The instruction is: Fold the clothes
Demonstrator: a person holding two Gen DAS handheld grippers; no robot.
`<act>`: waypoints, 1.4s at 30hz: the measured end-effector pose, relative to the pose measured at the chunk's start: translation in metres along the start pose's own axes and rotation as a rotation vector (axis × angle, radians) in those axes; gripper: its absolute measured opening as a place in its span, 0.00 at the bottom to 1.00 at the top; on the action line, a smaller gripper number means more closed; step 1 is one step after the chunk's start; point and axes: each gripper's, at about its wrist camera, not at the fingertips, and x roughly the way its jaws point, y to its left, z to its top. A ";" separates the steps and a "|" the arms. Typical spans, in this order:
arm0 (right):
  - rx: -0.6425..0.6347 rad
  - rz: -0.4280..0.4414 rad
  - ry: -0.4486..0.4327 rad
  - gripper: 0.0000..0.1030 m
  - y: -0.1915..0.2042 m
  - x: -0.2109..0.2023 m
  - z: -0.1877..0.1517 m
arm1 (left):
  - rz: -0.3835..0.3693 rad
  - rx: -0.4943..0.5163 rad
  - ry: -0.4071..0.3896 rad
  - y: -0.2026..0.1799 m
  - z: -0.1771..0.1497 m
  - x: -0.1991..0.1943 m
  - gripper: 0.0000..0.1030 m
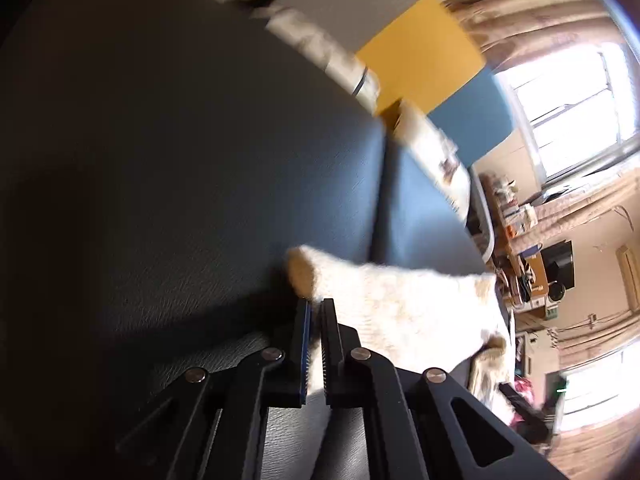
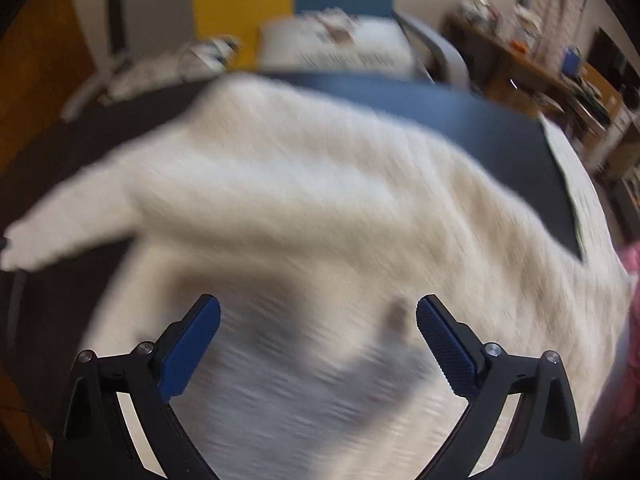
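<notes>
A cream fleece garment (image 2: 320, 200) lies spread over the dark worktop (image 1: 160, 160), one sleeve (image 2: 68, 232) stretched out to the side of its body. The left gripper (image 1: 316, 308) has its fingers clenched on a thin edge of the fabric, near a sleeve cuff (image 1: 304, 276) in the left wrist view. The right gripper (image 2: 318, 320) hangs over the garment's body with its fingers spread wide and nothing between them.

Both views are smeared by motion, so how the cloth is layered cannot be told; it is not yet a tidy folded stack.

The likely trouble: the left grip bites only a narrow strip, and the fluffy fabric could slip out if pulled hard. With one side held and the other free, the garment may drag or bunch instead of folding along a clean line.

Beyond the garment, at the worktop's far edge, papers (image 2: 340, 48) lie stacked, and a grey chair (image 2: 436, 52) stands just past them; cloth swept that way could disturb the papers.
</notes>
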 end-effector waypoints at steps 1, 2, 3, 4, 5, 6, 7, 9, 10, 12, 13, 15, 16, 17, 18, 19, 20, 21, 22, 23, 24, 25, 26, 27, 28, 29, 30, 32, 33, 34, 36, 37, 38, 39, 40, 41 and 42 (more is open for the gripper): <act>-0.024 0.026 -0.026 0.98 0.015 -0.006 0.009 | -0.001 0.011 -0.046 -0.005 0.003 -0.009 0.03; -0.047 0.052 -0.051 0.98 0.030 -0.011 0.018 | -0.005 0.021 -0.082 -0.007 0.007 -0.017 0.03; -0.078 0.071 -0.071 0.98 0.045 -0.014 0.028 | 0.005 0.041 -0.109 -0.008 0.009 -0.026 0.03; -0.134 0.060 -0.066 0.98 0.061 -0.003 0.043 | 0.024 0.069 -0.136 -0.010 0.011 -0.034 0.03; -0.190 0.049 -0.062 0.98 0.076 0.008 0.059 | 0.043 0.096 -0.151 -0.012 0.013 -0.038 0.03; -0.238 0.035 -0.054 0.98 0.091 0.021 0.072 | 0.064 0.122 -0.158 -0.015 0.016 -0.038 0.03; -0.246 0.011 -0.024 0.98 0.103 0.038 0.080 | 0.085 0.139 -0.162 -0.016 0.019 -0.037 0.03; -0.252 -0.044 0.122 0.98 0.110 0.085 0.092 | 0.114 0.154 -0.150 -0.013 0.026 -0.030 0.03; -0.269 -0.073 0.165 0.98 0.114 0.105 0.093 | 0.132 0.159 -0.143 -0.009 0.027 -0.029 0.03; -0.249 -0.042 0.194 0.98 0.120 0.121 0.094 | 0.162 0.157 -0.133 0.006 0.031 -0.033 0.03; -0.229 -0.016 0.193 0.98 0.123 0.124 0.096 | 0.173 0.145 -0.131 0.011 0.033 -0.031 0.03; -0.237 0.010 0.188 0.98 0.136 0.129 0.098 | 0.201 0.122 -0.160 0.026 0.037 -0.036 0.03; -0.242 0.028 0.173 0.98 0.142 0.132 0.101 | 0.214 0.113 -0.183 0.035 0.038 -0.043 0.03; -0.246 0.046 0.157 0.98 0.149 0.134 0.104 | 0.227 0.107 -0.209 0.042 0.041 -0.051 0.03; -0.249 0.064 0.140 1.00 0.155 0.138 0.105 | 0.243 0.110 -0.237 0.046 0.043 -0.059 0.03; -0.262 0.077 0.121 1.00 0.161 0.140 0.106 | 0.256 0.120 -0.252 0.049 0.044 -0.064 0.03; -0.281 0.086 0.104 1.00 0.169 0.143 0.106 | 0.270 0.134 -0.250 0.051 0.043 -0.067 0.03; -0.298 0.093 0.089 1.00 0.176 0.145 0.106 | 0.288 0.148 -0.233 0.054 0.042 -0.066 0.03; -0.305 0.099 0.080 1.00 0.181 0.147 0.105 | 0.310 0.156 -0.203 0.059 0.040 -0.063 0.03; -0.311 0.101 0.072 1.00 0.184 0.148 0.105 | 0.331 0.156 -0.176 0.064 0.037 -0.059 0.03; -0.316 0.104 0.065 1.00 0.187 0.149 0.104 | 0.349 0.153 -0.141 0.070 0.035 -0.053 0.03; -0.317 0.106 0.062 1.00 0.187 0.150 0.102 | 0.363 0.142 -0.098 0.078 0.033 -0.045 0.03; -0.317 0.109 0.066 1.00 0.186 0.151 0.102 | 0.377 0.121 -0.071 0.085 0.031 -0.040 0.04; -0.316 0.111 0.070 1.00 0.186 0.151 0.102 | 0.382 0.105 -0.065 0.088 0.031 -0.037 0.04; -0.317 0.114 0.080 1.00 0.186 0.151 0.102 | 0.380 0.096 -0.065 0.088 0.033 -0.037 0.05; -0.315 0.116 0.085 1.00 0.188 0.147 0.104 | 0.394 0.080 -0.069 0.087 0.035 -0.040 0.06; -0.306 0.122 0.068 1.00 0.188 0.139 0.106 | 0.420 0.060 -0.077 0.085 0.037 -0.045 0.05; -0.267 0.156 0.031 1.00 0.173 0.117 0.103 | 0.436 0.033 -0.123 0.082 0.039 -0.060 0.08; -0.248 0.170 0.019 1.00 0.164 0.106 0.101 | 0.420 0.020 -0.156 0.079 0.039 -0.070 0.12; -0.242 0.163 0.009 1.00 0.158 0.097 0.098 | 0.394 0.008 -0.187 0.075 0.039 -0.079 0.12; -0.235 0.134 0.023 1.00 0.141 0.086 0.084 | 0.335 0.048 -0.200 0.057 0.035 -0.080 0.17; -0.226 0.116 0.037 1.00 0.130 0.082 0.076 | 0.305 0.076 -0.200 0.048 0.033 -0.079 0.17; -0.207 0.086 0.055 1.00 0.121 0.084 0.071 | 0.307 0.119 -0.188 0.038 0.029 -0.071 0.17; -0.190 0.057 0.073 1.00 0.113 0.085 0.067 | 0.333 0.171 -0.167 0.027 0.025 -0.059 0.17; -0.173 0.029 0.095 1.00 0.107 0.085 0.059 | 0.352 0.213 -0.137 0.019 0.021 -0.046 0.17; -0.158 0.004 0.116 1.00 0.101 0.087 0.052 | 0.369 0.233 -0.089 0.016 0.019 -0.029 0.17; -0.147 -0.015 0.137 1.00 0.096 0.093 0.046 | 0.411 0.225 -0.038 0.018 0.019 -0.012 0.17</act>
